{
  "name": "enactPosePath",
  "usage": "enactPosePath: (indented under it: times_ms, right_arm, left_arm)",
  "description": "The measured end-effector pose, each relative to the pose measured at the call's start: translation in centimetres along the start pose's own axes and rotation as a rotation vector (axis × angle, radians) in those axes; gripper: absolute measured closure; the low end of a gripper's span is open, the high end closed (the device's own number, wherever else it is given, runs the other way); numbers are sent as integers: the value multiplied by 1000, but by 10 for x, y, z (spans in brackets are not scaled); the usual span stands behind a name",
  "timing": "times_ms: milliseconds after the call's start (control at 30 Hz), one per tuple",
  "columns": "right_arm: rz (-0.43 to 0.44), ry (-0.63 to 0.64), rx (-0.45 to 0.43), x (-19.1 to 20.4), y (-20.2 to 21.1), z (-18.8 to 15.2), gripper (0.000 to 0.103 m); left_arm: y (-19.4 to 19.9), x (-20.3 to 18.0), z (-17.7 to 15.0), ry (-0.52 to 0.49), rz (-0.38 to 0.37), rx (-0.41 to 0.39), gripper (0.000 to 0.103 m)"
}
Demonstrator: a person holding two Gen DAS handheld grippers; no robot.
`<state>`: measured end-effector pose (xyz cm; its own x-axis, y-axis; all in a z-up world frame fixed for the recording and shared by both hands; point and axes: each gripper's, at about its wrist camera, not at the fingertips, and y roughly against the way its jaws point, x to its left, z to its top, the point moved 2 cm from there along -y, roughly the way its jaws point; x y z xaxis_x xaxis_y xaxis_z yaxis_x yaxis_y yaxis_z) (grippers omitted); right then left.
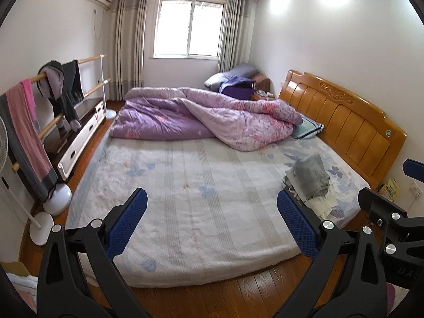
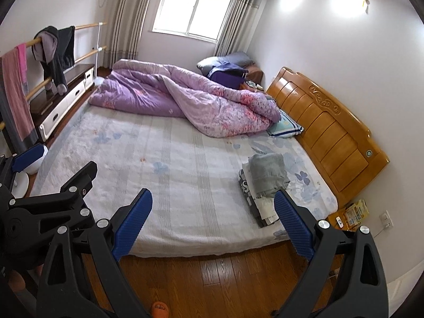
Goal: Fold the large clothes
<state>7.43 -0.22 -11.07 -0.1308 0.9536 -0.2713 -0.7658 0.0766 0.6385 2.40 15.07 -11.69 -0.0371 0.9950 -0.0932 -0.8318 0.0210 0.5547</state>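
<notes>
A stack of folded clothes with a grey garment [image 1: 311, 175] on top lies on the bed's right side near the headboard; it also shows in the right wrist view [image 2: 267, 172]. My left gripper [image 1: 212, 202] is open and empty, held above the floor at the bed's near edge. My right gripper [image 2: 213, 204] is open and empty beside it, to the right; part of it shows in the left wrist view [image 1: 384, 212]. Dark and pink clothes [image 1: 61, 87] hang on a wooden rail at the left [image 2: 50, 50].
The bed [image 1: 185, 180] has a white floral sheet. A purple quilt [image 1: 201, 116] is bunched along its far side, with a pillow [image 1: 308, 128]. A wooden headboard [image 1: 341, 122] stands right, a low cabinet [image 1: 79, 132] and fan [image 1: 5, 143] left. Wooden floor [image 2: 225, 283] lies below.
</notes>
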Motion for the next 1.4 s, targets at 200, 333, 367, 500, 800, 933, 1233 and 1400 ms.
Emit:
enactPosePath:
  times_ms: [200, 333, 367, 500, 800, 933, 1233, 1400]
  right_arm:
    - [-4, -11, -19, -5, 6, 2, 13]
    - [-6, -16, -25, -8, 8, 3, 13]
    - [-7, -17, -26, -8, 8, 4, 13]
    - [-4, -25, -30, -9, 10, 5, 13]
    - [-1, -25, -39, -11, 13, 12, 13]
    - [-1, -28, -39, -10, 14, 10, 13]
    - [-3, -28, -41, -10, 14, 13, 13]
    - [-5, -27, -40, -9, 15, 15, 13]
  left_arm:
    - [10, -2, 7, 1, -3, -13, 4]
    - [11, -4, 10, -2, -7, -18, 4]
    - [11, -5, 11, -4, -6, -19, 4]
    - [10, -6, 15, -8, -4, -23, 4]
    - [9, -6, 18, -7, 0, -29, 4]
    - [9, -6, 20, -7, 0, -30, 4]
    - [2, -12, 31, -4, -6, -28, 4]
    - [0, -16, 35, -6, -4, -29, 4]
